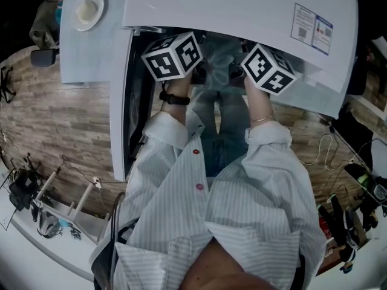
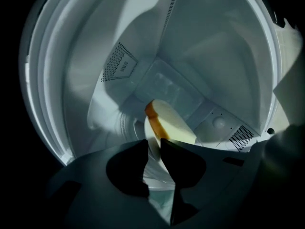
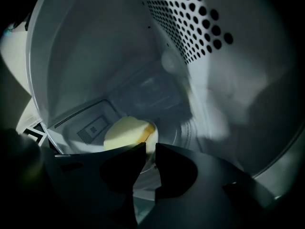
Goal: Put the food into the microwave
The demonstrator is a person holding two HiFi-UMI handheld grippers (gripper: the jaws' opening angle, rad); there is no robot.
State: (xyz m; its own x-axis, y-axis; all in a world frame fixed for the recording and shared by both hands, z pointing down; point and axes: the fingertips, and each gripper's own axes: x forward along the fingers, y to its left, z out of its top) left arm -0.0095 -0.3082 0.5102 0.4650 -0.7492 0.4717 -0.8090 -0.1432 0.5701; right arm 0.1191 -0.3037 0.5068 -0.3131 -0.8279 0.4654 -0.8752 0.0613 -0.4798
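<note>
The left gripper (image 2: 153, 146) and right gripper (image 3: 150, 150) each seem to pinch the plate's (image 2: 147, 130) rim, the bread (image 2: 174, 125) lying between them, just farther into the microwave (image 2: 86, 80).

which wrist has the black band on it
The left wrist, at the head view's left; the right wrist wears only a thin pale bangle.

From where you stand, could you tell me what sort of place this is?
Probably a lab or workshop with a kitchen corner: a white microwave stands open, loose cables trail over the wood-plank floor, and gear crowds a white bench.
</note>
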